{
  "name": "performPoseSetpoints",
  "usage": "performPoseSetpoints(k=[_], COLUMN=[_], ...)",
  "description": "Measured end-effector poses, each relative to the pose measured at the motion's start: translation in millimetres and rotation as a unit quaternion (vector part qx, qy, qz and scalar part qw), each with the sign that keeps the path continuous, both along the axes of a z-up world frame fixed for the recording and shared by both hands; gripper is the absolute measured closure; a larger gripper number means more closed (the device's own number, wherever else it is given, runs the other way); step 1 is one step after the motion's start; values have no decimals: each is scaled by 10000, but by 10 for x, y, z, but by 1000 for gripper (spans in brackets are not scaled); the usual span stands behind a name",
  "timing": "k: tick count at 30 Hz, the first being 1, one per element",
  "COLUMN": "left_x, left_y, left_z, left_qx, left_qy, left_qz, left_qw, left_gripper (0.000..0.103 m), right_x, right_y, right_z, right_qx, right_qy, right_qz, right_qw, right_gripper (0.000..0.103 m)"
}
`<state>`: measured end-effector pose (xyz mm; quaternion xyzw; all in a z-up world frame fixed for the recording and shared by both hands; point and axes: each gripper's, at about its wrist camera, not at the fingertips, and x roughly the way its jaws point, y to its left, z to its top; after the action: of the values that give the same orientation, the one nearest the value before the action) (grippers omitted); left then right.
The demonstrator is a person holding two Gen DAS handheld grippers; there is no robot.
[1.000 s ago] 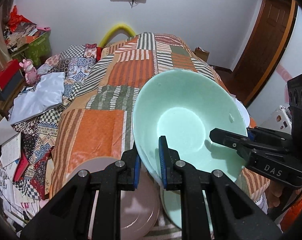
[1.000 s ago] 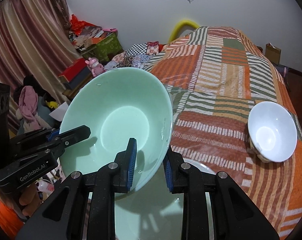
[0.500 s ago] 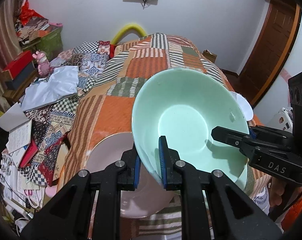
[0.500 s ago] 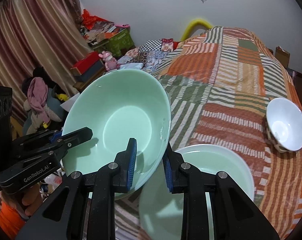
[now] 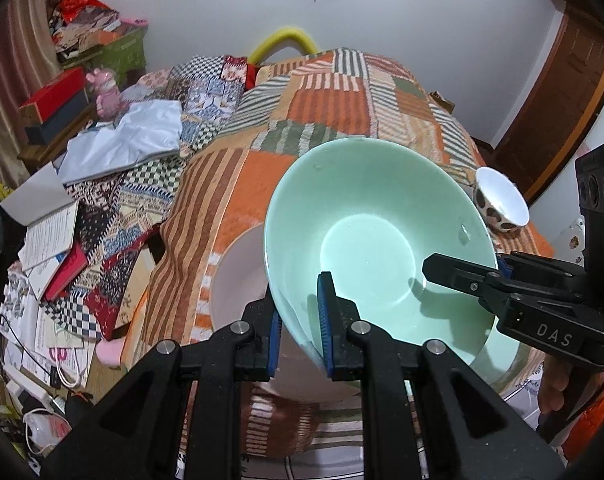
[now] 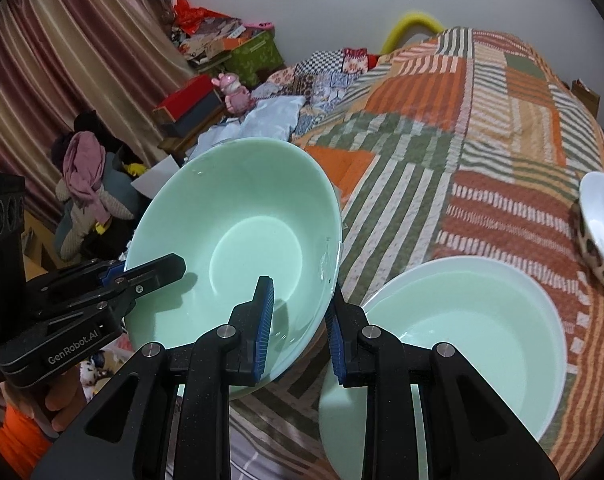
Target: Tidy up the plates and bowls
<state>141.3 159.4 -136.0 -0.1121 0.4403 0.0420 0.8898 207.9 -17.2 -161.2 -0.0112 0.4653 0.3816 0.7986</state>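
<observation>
"DAS" right gripper (image 5: 459,270), "GenRobot.AI" left gripper (image 6: 142,276), green bowl (image 5: 365,240)

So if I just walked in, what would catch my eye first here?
A big mint-green bowl held in mid-air, its rim pinched by the left tool and the right tool from opposite sides. Under it lies a patchwork quilt, with a second green bowl and a small white bowl to the right.

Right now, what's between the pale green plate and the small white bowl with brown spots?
Only bare striped patchwork quilt, in the right wrist view, separates plate and bowl.
</observation>
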Motion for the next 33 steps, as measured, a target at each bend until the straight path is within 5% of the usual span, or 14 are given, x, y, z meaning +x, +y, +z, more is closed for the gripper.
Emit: performPoseSetpoints(k=[20, 33], left_x=[-65, -3], left_y=[288, 297], left_z=[-444, -506], left_qx=[-303, -261], left_qy=[434, 482], left_qz=[237, 255], left_qw=[9983, 9982], left_gripper=[87, 87], right_x=[-56, -51], right_y=[294, 236], right_z=[-362, -281], right_qx=[-314, -338], right_qy=[510, 462], right_qz=[250, 250], right_qw=[9979, 9980], right_gripper=[80, 80])
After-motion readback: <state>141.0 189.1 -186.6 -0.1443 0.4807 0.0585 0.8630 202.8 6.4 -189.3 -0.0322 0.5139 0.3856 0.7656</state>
